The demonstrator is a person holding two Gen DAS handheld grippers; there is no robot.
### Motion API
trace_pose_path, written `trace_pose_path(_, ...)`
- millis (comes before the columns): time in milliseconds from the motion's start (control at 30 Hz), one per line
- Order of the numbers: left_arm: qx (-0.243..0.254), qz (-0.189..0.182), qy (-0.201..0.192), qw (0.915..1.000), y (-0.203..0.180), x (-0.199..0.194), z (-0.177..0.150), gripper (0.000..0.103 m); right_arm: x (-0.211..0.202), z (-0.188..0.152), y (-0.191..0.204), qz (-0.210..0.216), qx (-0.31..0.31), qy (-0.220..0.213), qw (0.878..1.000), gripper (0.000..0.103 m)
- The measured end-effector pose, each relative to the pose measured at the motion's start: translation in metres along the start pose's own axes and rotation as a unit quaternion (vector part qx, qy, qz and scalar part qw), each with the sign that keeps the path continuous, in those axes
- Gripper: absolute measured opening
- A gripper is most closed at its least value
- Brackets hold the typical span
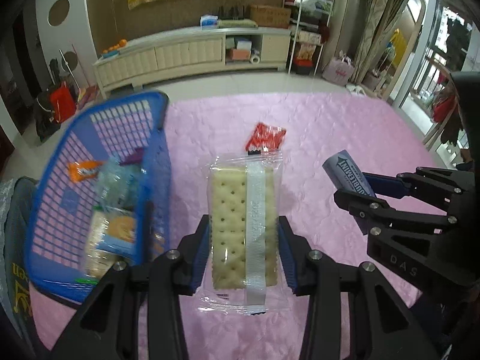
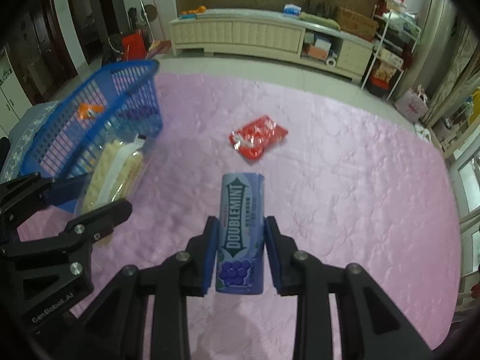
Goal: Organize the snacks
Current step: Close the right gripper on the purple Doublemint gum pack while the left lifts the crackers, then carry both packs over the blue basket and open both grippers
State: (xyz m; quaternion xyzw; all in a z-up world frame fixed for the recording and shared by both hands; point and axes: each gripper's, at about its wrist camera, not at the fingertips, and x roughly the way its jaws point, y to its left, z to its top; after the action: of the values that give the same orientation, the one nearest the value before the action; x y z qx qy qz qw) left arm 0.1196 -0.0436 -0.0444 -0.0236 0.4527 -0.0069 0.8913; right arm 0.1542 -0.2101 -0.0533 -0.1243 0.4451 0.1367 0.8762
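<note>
My left gripper (image 1: 243,234) is shut on a clear-wrapped cracker pack (image 1: 240,225), held above the pink cloth. My right gripper (image 2: 240,240) is shut on a purple Doublemint tin (image 2: 240,234), its pads pressing both sides. The tin (image 1: 349,177) and the right gripper (image 1: 369,192) also show at the right of the left wrist view. The cracker pack (image 2: 111,174) and the left gripper (image 2: 87,192) sit at the left of the right wrist view. A blue basket (image 1: 90,180) (image 2: 99,114) holding several snacks stands to the left. A red snack packet (image 1: 265,138) (image 2: 258,141) lies on the cloth ahead.
The pink cloth (image 1: 330,120) (image 2: 345,180) covers the table. A grey-blue cushion (image 2: 27,129) lies beside the basket. Beyond the far edge are a tiled floor, a long cream cabinet (image 1: 192,54) and a shelf rack (image 2: 390,39).
</note>
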Motion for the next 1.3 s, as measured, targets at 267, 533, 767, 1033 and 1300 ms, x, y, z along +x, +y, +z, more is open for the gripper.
trace_pose_path(267,0.001,0.016,-0.030,0.9994,0.038,-0.042,0.006,0.040,-0.036,0.024,0.038,-0.001,-0.020,-0.040,0.999,0.035)
trace_pose_path(533,-0.013,0.032,-0.062,0.9975,0.092,-0.080,0.015,0.040,-0.053,0.050,0.087,0.035,-0.043,-0.062,0.997,0.035)
trace_pose_path(767,-0.021,0.050,-0.072,0.9959,0.138,-0.094,0.024,0.040,-0.052,0.078,0.132,0.043,-0.085,-0.062,0.993,0.035)
trace_pose_path(1033,-0.034,0.040,-0.050,0.9974,0.169,-0.071,0.013,0.040,-0.013,0.096,0.161,0.052,-0.097,-0.032,0.993,0.035)
trace_pose_path(1300,-0.062,0.007,-0.017,0.9979,0.194,-0.026,0.004,0.040,0.044,0.097,0.171,0.041,-0.099,0.020,0.994,0.035)
